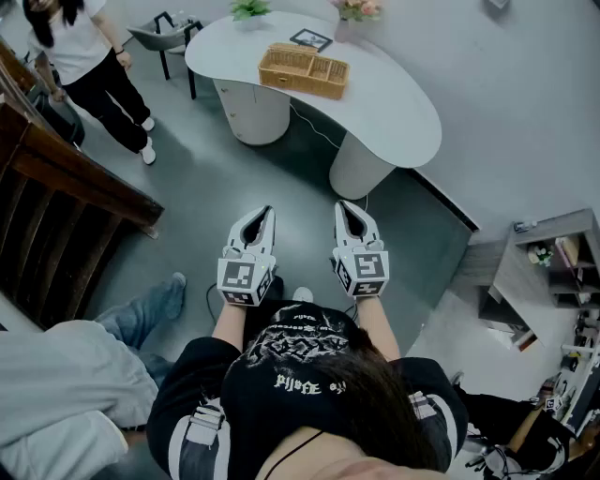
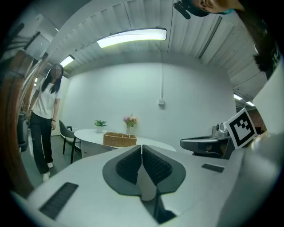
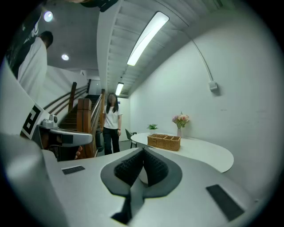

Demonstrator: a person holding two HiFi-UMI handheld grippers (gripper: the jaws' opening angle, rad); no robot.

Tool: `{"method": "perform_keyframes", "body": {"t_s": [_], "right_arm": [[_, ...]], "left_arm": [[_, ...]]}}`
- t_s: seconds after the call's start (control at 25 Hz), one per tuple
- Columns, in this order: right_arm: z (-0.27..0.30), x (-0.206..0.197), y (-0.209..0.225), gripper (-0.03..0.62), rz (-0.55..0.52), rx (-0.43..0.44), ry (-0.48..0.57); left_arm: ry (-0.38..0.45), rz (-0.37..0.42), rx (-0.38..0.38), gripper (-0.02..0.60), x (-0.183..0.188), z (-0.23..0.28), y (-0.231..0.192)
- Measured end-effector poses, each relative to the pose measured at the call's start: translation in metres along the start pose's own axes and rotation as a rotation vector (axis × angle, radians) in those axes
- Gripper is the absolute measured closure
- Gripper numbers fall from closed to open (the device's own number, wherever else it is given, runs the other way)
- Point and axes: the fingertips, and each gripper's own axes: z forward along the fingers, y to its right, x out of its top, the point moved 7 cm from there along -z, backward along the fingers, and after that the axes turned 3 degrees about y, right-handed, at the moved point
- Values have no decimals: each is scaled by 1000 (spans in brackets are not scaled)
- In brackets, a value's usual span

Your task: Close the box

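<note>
Box [image 1: 303,70]: wicker, split into compartments, top open; sits on the white table [image 1: 403,122], toward its far side, near a vase of flowers [image 1: 356,9]. No lid or flap can be made out from this far off.
Left gripper [image 1: 265,214]: jaws pressed together, nothing between them; held near level in front of the wearer, aimed at the table.
Right gripper [image 1: 345,208]: likewise clenched on nothing, just beside the left one and parallel to it.
Why held so: both tools are low and closed, well apart from the Box with bare floor [image 1: 234,178] between. It reads as a carrying posture (closed jaws would also suit pushing a flap rather than pinching it).
Stage: by my reckoning not yet begun; Box untouched.
Next need: get to the table, then find which part folds over.
Bystander [image 1: 84,52]: stands left of the table by a chair [image 1: 164,36], seemingly off the direct line.
Hazard: wooden stair rail [image 1: 84,178] close on the left.
</note>
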Motion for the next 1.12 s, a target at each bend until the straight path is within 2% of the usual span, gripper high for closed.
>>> {"method": "perform_keyframes", "body": {"t_s": [0.28, 0.52, 1.12], "right_arm": [[20, -1, -1, 571, -11, -18, -13], [41, 2, 14, 569, 60, -44, 6], [121, 21, 16, 569, 56, -123, 5]], "left_arm": [[-1, -8, -8, 554, -1, 15, -18], [-5, -3, -18, 554, 3, 34, -30], [-14, 18, -96, 554, 21, 95, -107]]}}
